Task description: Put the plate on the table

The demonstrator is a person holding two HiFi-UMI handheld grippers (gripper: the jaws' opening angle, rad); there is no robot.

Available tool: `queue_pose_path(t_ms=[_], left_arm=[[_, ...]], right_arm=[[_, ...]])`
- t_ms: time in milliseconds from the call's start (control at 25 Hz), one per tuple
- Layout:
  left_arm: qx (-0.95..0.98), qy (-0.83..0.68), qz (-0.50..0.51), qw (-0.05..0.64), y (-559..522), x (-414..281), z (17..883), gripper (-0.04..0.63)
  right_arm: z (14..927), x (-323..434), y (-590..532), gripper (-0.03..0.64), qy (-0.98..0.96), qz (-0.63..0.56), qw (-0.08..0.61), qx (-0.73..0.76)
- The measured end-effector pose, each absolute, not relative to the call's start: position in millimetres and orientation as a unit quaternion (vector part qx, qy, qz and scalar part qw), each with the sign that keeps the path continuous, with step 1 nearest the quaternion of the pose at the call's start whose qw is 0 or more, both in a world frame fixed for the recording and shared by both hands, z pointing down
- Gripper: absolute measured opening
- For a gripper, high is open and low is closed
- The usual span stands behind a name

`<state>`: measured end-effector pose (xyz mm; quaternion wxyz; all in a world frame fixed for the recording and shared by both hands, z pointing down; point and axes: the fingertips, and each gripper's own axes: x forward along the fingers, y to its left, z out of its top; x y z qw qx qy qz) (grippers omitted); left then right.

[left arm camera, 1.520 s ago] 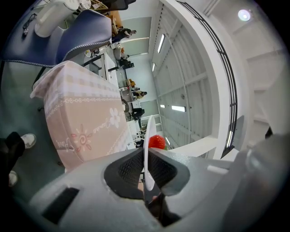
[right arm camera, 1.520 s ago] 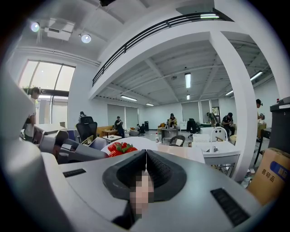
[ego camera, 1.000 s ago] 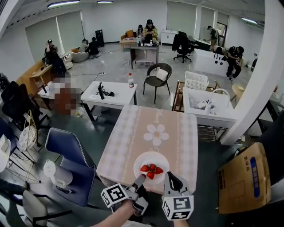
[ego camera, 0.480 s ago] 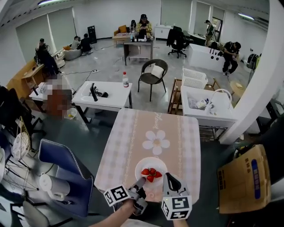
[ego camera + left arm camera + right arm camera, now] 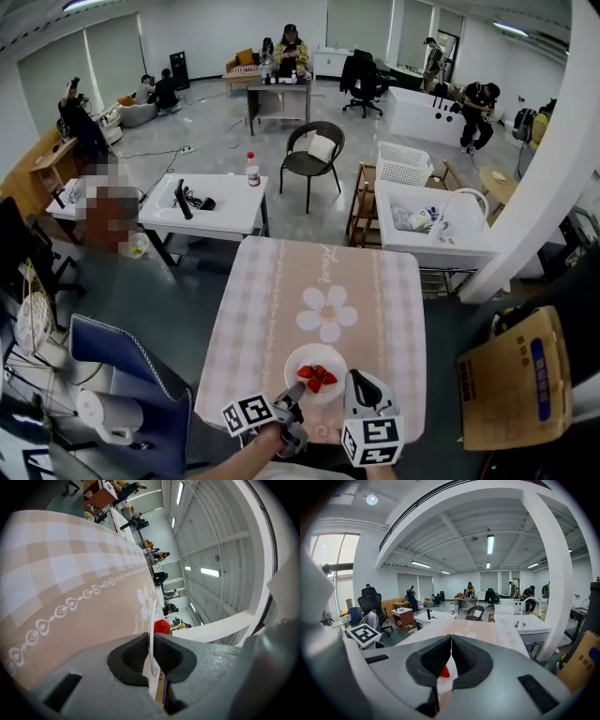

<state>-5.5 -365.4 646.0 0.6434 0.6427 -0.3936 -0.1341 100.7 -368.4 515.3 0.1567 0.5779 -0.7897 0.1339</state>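
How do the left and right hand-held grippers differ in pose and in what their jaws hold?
The left hand-held gripper is rolled onto its side; the right hand-held gripper is upright. The left's jaws clamp the plate by its near rim; the right's jaws are shut on nothing, the plate just ahead. Both point across the table from its near edge.

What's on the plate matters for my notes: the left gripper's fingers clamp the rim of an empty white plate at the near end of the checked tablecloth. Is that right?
Not empty: the head view shows red strawberries on the plate. The rest holds: the left gripper clamps its rim between its fingers at the near end of the checked tablecloth.
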Motion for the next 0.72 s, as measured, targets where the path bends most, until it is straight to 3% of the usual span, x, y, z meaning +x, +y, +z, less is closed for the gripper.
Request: queue_pose_path(t_ms=[720], left_arm=[[0.635,-0.403,-0.076,0.655,-390,0,680,0.032]], right_arm=[[542,106,-391,0.005,-0.781,0.156,0.178,0.578]])
